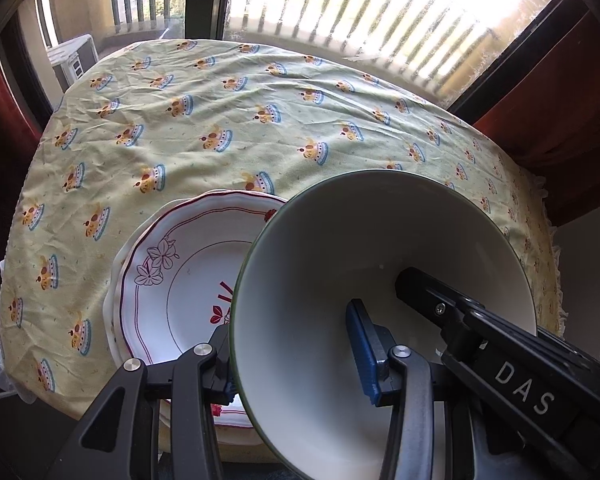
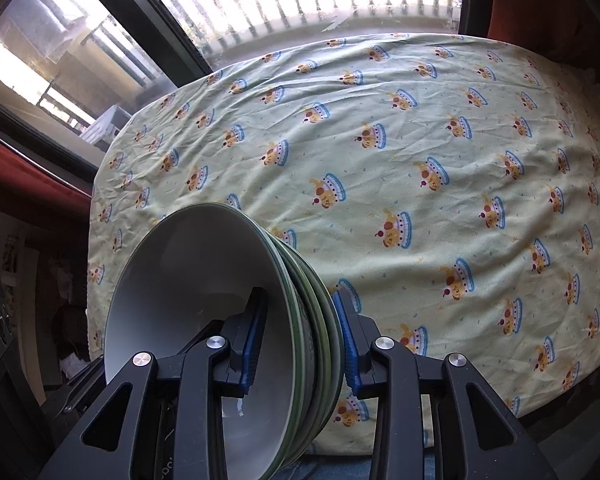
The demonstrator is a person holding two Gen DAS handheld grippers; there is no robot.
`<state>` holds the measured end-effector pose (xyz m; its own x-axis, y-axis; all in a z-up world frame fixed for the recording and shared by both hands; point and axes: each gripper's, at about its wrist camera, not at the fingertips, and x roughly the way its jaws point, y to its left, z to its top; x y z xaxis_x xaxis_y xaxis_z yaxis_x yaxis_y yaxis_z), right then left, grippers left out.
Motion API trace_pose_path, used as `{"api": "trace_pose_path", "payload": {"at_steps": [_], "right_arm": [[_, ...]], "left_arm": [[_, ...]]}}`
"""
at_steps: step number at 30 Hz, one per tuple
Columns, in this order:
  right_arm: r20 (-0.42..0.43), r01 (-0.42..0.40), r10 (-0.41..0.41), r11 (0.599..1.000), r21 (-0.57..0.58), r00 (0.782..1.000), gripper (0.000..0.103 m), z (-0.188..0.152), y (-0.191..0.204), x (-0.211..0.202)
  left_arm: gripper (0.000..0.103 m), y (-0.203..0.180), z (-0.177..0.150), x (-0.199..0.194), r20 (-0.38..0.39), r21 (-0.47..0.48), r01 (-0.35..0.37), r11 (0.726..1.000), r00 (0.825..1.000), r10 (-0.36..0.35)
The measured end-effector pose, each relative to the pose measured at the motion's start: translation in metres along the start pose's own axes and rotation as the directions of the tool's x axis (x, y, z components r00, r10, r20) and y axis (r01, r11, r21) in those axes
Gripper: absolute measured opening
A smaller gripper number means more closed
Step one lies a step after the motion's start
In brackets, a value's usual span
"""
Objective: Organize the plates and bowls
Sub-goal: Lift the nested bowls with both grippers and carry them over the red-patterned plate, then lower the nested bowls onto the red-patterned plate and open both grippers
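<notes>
Left wrist view: the left gripper (image 1: 296,354) is clamped on the near-left wall of the bowls (image 1: 380,280), one blue pad (image 1: 366,354) inside against the white inner face, the other finger outside the green rim. The right gripper (image 1: 480,320) reaches in from the lower right, one black finger lying in the bowl's hollow. The bowls hang tilted, mouth facing the camera, over the near edge of the cloth (image 1: 220,120). The plates (image 1: 188,272), a scalloped one with red trim on top of at least one other, lie flat on the cloth just left of the bowls, partly hidden behind the rim. So the plates sit on the left gripper's side, and the open cloth stretches away beyond and to the right.

Right wrist view: the right gripper (image 2: 298,348) is closed on the bowls (image 2: 220,300), here plainly a nested stack with several green rims showing edge-on. One pad (image 2: 252,348) presses the inner face, the other finger (image 2: 350,350) the outermost wall. The stack's axis runs roughly sideways across the picture, mouth to the left, rims nearly upright. The cloth (image 2: 420,160) lies bare ahead and to the right, and no plates show in this view.

In my judgement the set-down turns on righting the stack so its base faces the cloth, then placing it beside the plates; both grippers carry it about equally, the left one nearer the plates.
</notes>
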<state>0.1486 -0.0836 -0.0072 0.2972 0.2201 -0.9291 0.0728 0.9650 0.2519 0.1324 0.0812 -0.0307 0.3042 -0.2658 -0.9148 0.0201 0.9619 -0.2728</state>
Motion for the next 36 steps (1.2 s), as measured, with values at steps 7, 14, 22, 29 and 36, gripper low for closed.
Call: {"api": "trace_pose_path", "payload": {"at_steps": [7,14,22,29,36], "right_arm": [[-0.024,0.009,-0.009,1.0,0.003,1.0,0.037,-0.003,0.035,0.019],[-0.063,0.03,-0.029,0.999,0.017,0.998,0.037,-0.009,0.058,0.039],[-0.079,0.061,-0.059,0.998,0.029,0.995,0.037,-0.01,0.07,0.052],[-0.045,0.083,-0.081,0.995,0.051,0.996,0.036,-0.004,0.069,0.053],[-0.028,0.065,-0.062,0.992,0.109,0.998,0.041,-0.017,0.061,0.051]], "left_arm": [[0.044,0.039,0.005,0.0,-0.032,-0.008,-0.003,1.0,0.999,0.002],[0.044,0.066,0.006,0.008,-0.08,-0.003,0.002,1.0,0.997,-0.003],[0.044,0.077,0.01,0.015,-0.099,0.016,0.016,1.0,0.995,-0.014],[0.043,0.073,0.018,0.019,-0.079,0.07,0.021,0.997,0.997,-0.015],[0.042,0.07,0.011,0.015,-0.063,0.112,0.024,0.993,0.998,-0.017]]}}
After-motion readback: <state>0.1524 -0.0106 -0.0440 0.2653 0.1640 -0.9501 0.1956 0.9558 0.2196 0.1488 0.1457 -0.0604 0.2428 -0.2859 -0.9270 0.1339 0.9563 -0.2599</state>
